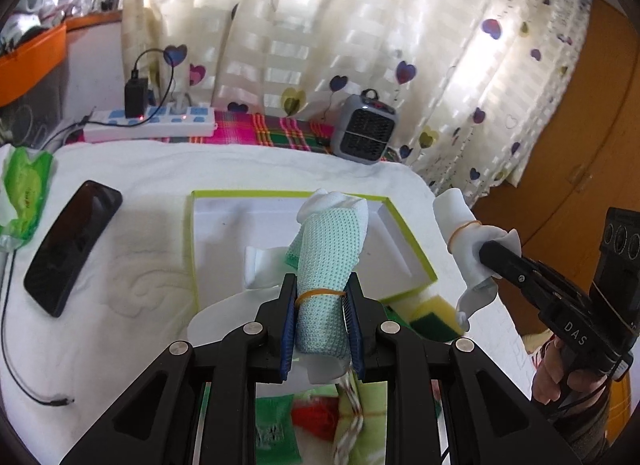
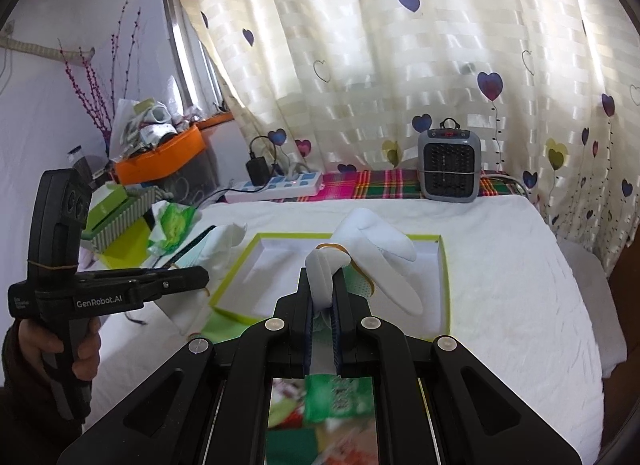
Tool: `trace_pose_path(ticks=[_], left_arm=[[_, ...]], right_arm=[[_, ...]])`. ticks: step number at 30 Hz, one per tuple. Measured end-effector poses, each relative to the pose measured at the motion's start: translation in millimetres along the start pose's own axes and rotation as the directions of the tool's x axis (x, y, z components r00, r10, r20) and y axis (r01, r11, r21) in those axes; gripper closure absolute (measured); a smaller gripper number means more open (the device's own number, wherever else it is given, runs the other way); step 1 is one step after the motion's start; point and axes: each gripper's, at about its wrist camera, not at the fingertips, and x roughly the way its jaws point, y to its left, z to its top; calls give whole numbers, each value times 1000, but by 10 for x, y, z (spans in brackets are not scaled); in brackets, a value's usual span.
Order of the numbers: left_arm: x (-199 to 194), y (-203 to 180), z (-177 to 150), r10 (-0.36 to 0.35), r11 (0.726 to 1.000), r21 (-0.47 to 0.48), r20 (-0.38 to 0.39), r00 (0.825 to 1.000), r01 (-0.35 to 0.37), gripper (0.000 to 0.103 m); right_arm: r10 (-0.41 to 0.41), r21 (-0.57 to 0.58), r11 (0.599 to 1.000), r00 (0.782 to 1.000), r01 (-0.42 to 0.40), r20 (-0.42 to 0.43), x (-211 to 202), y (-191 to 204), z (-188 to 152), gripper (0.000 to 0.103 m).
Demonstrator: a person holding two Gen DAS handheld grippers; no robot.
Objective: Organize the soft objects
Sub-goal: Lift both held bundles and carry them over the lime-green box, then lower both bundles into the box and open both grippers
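My left gripper [image 1: 322, 285] is shut on a rolled mint-green cloth [image 1: 328, 249] bound with a rubber band, and white fabric pokes out of its top. It hangs over the near edge of a shallow white box with a green rim [image 1: 248, 193] on the white bed cover. To the right, my right gripper [image 1: 486, 251] is shut on a white glove bundle [image 1: 460, 233] with a rubber band. In the right wrist view that gripper [image 2: 324, 277] pinches the glove [image 2: 384, 253] above the box [image 2: 444, 285], the glove's fingers pointing right. The left gripper [image 2: 204, 275] is at the left with its roll [image 2: 224, 237].
A black phone [image 1: 72, 245], a green wipes pack [image 1: 26, 189] and a loose cable [image 1: 40, 397] lie left of the box. A yellow-green sponge [image 1: 436, 313] sits by its near right corner. A power strip [image 1: 152, 125] and small heater [image 1: 366, 129] stand by the curtain. Coloured cloths [image 1: 312, 417] lie below.
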Motion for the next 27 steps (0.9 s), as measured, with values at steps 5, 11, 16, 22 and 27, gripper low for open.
trace_pose_path(ticks=[5, 11, 16, 22, 27], left_arm=[[246, 72, 154, -8, 1000, -23, -23, 1000, 8, 83], [558, 149, 300, 8, 999, -40, -59, 998, -11, 83], [747, 154, 373, 47, 999, -11, -76, 996, -48, 83], [991, 266, 431, 76, 997, -20, -109, 991, -79, 83], [1121, 376, 429, 91, 995, -38, -129, 988, -96, 83]], right_arm=[[-14, -9, 1000, 998, 13, -56, 298, -135, 103, 95], [-15, -31, 999, 994, 12, -112, 653, -243, 164, 95], [-32, -62, 998, 985, 22, -171, 928, -319, 148, 95], [-18, -54, 999, 970, 5, -242, 1197, -491, 151, 95], [-29, -57, 998, 960, 13, -280, 1341, -552, 133, 95]])
